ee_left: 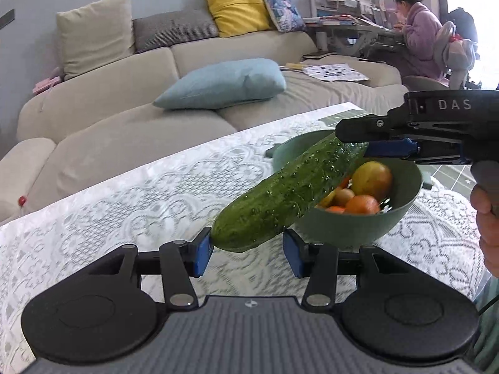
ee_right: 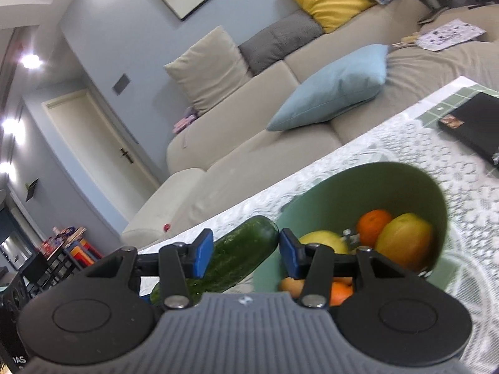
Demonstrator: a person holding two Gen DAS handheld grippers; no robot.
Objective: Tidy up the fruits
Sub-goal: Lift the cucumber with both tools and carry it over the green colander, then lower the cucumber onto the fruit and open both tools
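Both tongs grip one bumpy green cucumber [ee_left: 287,193] above the lace-covered tabletop [ee_left: 124,205].
Left tongs [ee_left: 248,254] clamp its seven-o'clock end, right tongs [ee_left: 358,145] its one-o'clock end; long axis slants, crossing the green fruit bowl [ee_left: 402,212].

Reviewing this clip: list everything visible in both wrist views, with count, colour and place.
cucumber: one, green, in the air over the table, one end at each gripper
bowl: one, green, on the table behind the cucumber
fruits: several, orange and yellow, inside the bowl
tablecloth: one, white lace, covering the table
black flat object: one, at the table's far end
sofa: one, beige, behind the table
cushions: five; light blue, yellow, beige, grey, patterned; on the sofa
seated person: one, lilac robe, at a desk far right
left hand-held gripper: black, blue pads, around the cucumber's near end
right hand-held gripper: black, blue pads, on the other end
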